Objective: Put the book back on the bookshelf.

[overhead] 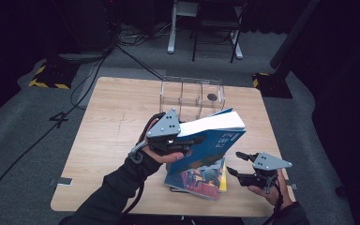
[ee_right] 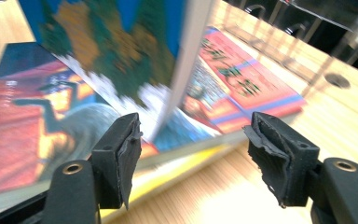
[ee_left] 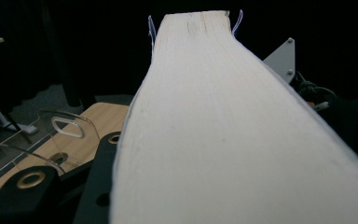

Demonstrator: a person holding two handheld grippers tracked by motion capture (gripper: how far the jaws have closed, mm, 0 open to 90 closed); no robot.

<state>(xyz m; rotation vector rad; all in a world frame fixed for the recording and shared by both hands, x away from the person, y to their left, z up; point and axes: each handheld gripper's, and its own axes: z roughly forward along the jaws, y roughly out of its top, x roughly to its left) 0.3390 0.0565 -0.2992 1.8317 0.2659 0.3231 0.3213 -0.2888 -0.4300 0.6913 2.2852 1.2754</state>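
The left claw (overhead: 187,140) grips a blue-covered book (overhead: 218,138) and holds it lifted and tilted above the surface (overhead: 117,117), its white page edges (overhead: 213,123) facing up. In the left gripper view, the page block (ee_left: 223,140) runs away from the camera between the black jaws, which clamp the book near its lower end.

The right claw (overhead: 236,164) sits near the front right corner of the surface, its jaws parted with nothing between the pads. It points toward the books and stands just beside them without touching. In the right gripper view, the torn rubber pads (ee_right: 130,149) frame the lower edge of the raised book (ee_right: 135,56), which looks blurred.

Under the raised book, a stack of books (overhead: 197,180) lies flat on the surface, the top one with a red and blue cover and a yellow edge below it. Behind them, toward the far edge, stands a clear plastic rack (overhead: 192,96) with upright dividers.
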